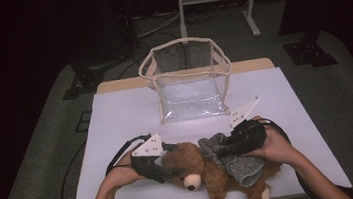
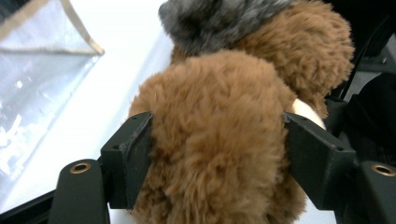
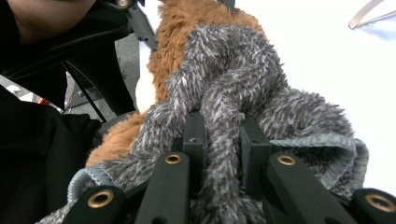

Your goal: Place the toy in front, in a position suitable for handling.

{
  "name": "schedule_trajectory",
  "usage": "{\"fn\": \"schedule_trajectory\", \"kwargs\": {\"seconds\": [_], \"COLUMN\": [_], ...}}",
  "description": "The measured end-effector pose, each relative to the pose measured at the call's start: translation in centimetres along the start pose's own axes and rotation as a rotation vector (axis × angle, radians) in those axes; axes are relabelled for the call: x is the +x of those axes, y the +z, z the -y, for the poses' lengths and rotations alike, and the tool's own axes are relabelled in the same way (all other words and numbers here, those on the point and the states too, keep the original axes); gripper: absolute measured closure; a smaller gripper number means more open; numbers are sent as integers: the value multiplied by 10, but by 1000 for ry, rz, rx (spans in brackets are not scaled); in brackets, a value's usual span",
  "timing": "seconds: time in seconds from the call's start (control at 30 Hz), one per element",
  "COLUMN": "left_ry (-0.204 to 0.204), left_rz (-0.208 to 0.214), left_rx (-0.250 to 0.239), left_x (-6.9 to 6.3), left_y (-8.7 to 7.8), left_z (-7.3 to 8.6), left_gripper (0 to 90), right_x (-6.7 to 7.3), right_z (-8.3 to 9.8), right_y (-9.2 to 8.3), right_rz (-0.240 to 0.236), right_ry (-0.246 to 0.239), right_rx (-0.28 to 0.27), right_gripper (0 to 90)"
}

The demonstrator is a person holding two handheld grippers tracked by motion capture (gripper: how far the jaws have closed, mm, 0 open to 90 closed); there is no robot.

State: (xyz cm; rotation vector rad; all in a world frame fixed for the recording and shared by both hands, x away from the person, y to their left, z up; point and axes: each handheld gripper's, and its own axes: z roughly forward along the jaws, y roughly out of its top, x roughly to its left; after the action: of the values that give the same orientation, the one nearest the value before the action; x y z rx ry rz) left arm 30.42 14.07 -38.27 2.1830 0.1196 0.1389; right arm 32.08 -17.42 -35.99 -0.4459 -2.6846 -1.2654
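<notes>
Jaws of the left gripper stand either side of the brown teddy bear, their pads pressing into the plush of what looks like its head, so the toy seems pinned in place while the other hand works on it. Jaws of the right gripper are drawn narrow, pinching a twisted fold of the grey fuzzy garment between them; a ribbed hem of that garment curls open just beside the jaws, which suggests the clothing is being pulled onto or off the bear, though which cannot be told. In the high view the bear lies on its back near the front edge of the white worktop, between the person's two hands, with the grey garment draped over its body and the right gripper reaching across it from the right. The left gripper comes in from the left at the bear's head. Farther back on the worktop a clear plastic bag with cream trim stands upright and open, well apart from the bear, likely waiting as a container. No brand, label or readable writing appears on any item.
</notes>
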Motion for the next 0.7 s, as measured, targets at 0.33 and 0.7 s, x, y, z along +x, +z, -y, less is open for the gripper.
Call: {"fn": "schedule_trajectory", "kwargs": {"seconds": [0.33, 0.7], "left_ry": [3, 28], "left_rz": [3, 4], "left_rx": [-37, -39], "left_x": [-2, -4], "left_y": [12, 12], "left_z": [2, 1], "left_gripper": [462, 444], "right_x": [2, -8], "right_z": [-42, -44], "right_y": [-19, 27], "right_rz": [26, -39], "right_ry": [-73, -50], "right_rx": [7, 74], "right_gripper": [757, 757]}}
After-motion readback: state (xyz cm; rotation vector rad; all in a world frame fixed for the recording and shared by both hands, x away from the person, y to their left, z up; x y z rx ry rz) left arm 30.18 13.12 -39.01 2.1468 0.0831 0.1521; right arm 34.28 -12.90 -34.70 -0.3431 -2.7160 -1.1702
